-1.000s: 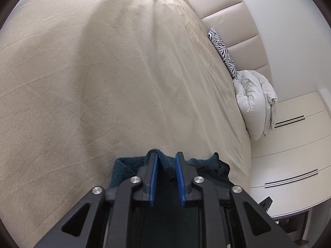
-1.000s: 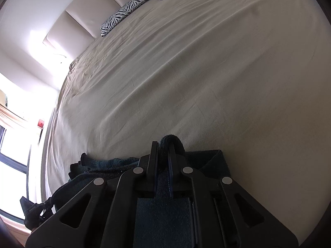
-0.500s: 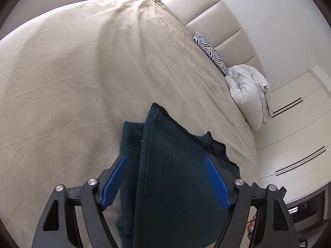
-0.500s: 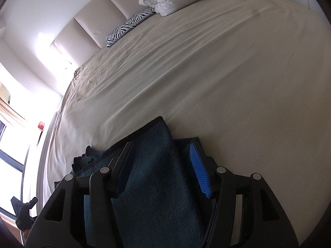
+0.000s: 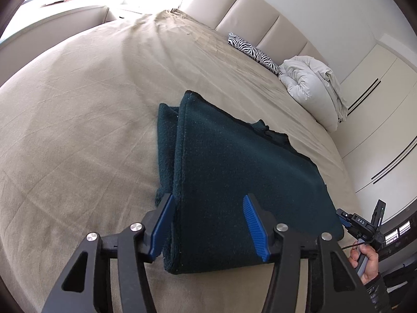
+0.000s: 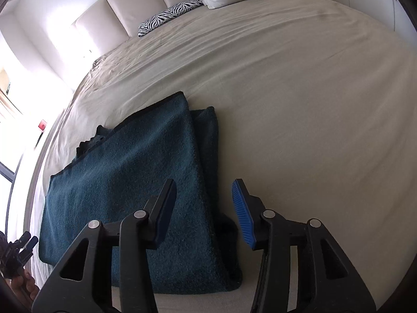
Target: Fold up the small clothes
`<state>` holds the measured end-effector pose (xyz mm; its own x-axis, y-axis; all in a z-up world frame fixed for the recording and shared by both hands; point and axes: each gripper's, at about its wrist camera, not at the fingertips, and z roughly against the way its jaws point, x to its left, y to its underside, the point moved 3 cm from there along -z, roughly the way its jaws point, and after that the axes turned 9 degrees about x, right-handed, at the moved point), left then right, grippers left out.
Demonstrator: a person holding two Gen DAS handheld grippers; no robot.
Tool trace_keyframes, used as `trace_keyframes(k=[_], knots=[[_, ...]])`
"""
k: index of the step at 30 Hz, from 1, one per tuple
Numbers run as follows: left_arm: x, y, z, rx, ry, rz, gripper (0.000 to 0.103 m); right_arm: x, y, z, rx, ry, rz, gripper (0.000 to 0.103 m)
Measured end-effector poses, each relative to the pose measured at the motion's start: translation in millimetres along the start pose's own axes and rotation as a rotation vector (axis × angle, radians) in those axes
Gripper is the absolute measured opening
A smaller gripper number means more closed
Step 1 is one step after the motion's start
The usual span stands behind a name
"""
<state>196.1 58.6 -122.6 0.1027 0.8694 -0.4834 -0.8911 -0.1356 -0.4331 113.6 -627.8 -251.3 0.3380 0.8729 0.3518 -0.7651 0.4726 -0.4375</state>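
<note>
A dark teal fleece garment [image 5: 234, 172] lies folded flat on the beige bed sheet [image 5: 78, 109]; it also shows in the right wrist view [image 6: 135, 172]. My left gripper [image 5: 208, 224] is open and empty, raised above the garment's near left corner. My right gripper [image 6: 203, 211] is open and empty, raised above the garment's near right edge. The right gripper also shows at the right edge of the left wrist view [image 5: 365, 221], held in a hand.
A zebra-print pillow [image 5: 252, 52] and a rolled white duvet [image 5: 312, 86] lie by the padded headboard [image 5: 260, 13]. White wardrobe doors [image 5: 378, 104] stand to the right of the bed. A bright window [image 6: 15, 130] is to the left.
Both grippers opened and let go of the garment, then drew back and up. The garment now lies folded on the bed.
</note>
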Motion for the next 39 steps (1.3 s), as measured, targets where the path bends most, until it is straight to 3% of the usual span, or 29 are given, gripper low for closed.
trace_keyframes(k=[2,7,17,18,20,21,31,39], knots=[[-1,7,-3,0.006,-0.017,-0.016,0.057,-5,5,0,0.014,0.009,0.015,0.035],[5,14,-8,0.013,-0.027,-0.007,0.054,-13,17,2,0.026,0.014,0.021,0.035],[8,13,-14,0.011,-0.071,-0.025,0.054,6,33,17,0.035,0.01,0.105,0.034],[8,14,-15,0.011,-0.075,-0.028,0.054,8,35,15,0.045,0.025,0.121,0.022],[8,14,-15,0.012,-0.083,-0.036,0.052,9,37,14,0.047,0.039,0.128,0.015],[8,14,-15,0.011,-0.089,-0.04,0.048,8,37,15,0.046,0.035,0.119,0.007],[13,16,-13,0.012,-0.131,-0.054,0.014,7,39,31,0.001,0.041,0.101,0.005],[10,20,-15,0.02,-0.173,-0.1,0.007,-10,44,27,0.018,0.016,0.055,0.005]])
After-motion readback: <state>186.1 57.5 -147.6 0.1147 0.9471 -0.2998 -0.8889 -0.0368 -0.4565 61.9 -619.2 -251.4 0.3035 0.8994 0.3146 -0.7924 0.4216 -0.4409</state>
